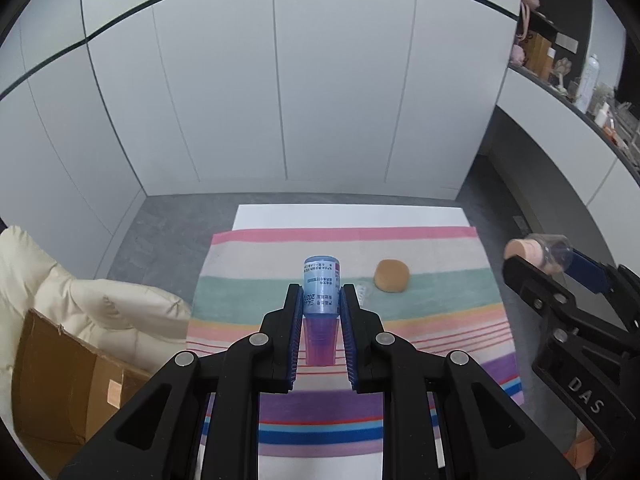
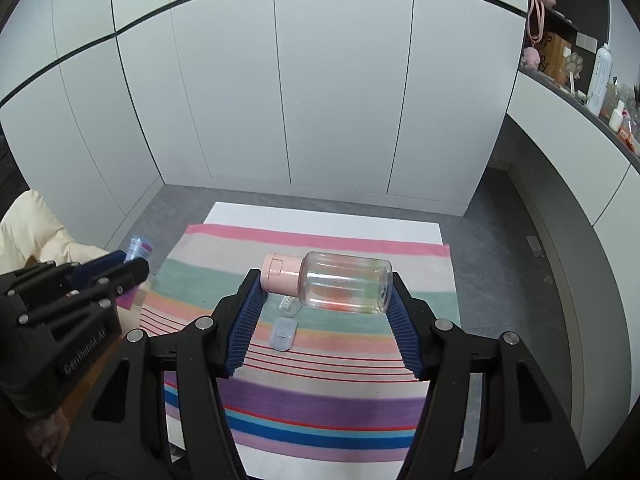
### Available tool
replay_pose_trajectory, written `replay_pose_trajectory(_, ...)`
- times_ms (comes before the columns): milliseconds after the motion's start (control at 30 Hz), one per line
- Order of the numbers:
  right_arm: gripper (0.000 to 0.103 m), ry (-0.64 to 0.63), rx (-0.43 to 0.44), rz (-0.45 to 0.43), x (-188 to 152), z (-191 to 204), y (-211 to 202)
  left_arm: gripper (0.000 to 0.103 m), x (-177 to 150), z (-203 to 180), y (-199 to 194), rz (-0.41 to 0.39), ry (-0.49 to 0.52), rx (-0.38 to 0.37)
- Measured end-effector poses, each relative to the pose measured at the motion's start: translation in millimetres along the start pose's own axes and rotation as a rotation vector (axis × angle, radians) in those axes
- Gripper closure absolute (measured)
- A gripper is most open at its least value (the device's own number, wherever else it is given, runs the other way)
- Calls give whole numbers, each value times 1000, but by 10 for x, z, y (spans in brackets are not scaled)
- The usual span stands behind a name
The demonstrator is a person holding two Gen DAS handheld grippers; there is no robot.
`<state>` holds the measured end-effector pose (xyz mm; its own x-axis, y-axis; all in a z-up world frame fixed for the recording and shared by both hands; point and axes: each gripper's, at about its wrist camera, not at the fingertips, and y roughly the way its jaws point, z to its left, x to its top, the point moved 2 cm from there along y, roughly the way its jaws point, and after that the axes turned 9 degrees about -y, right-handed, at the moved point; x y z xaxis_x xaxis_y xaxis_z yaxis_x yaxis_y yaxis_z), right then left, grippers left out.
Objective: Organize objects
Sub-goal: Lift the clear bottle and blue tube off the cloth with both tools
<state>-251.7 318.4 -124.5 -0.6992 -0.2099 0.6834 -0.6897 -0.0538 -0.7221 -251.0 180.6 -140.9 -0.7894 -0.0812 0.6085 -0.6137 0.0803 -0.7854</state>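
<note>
Cloth (image 1: 440, 308) – striped, spread over a white board (image 1: 352, 216); near edge cut off by the grippers.
Carton (image 1: 60, 380) – brown, left of the cloth, partly out of frame.
Right gripper (image 2: 326, 284) – jaws clamped end to end on a clear bottle (image 2: 344, 288) with a pink cap, lying sideways above the cloth; contents blurred.
Left gripper (image 1: 320, 300) – jaws clamped on a blue vial (image 1: 320, 284) with a purple cap; label unreadable.
Sponge (image 1: 391, 275) – tan, on the cloth.
Case (image 2: 282, 333) – small, translucent, on the cloth; beside it a clear item, hard to identify.
</note>
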Motion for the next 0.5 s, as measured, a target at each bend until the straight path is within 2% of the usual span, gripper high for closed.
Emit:
replay_pose_trajectory(267,40,-6,0,6,-78,58,-126,84,-51,45,-182,-6,-2,0)
replay_pose_trajectory(500,40,-9,-9,-7,-140,82,-350,84,-90,102,-465,-42,-28,1)
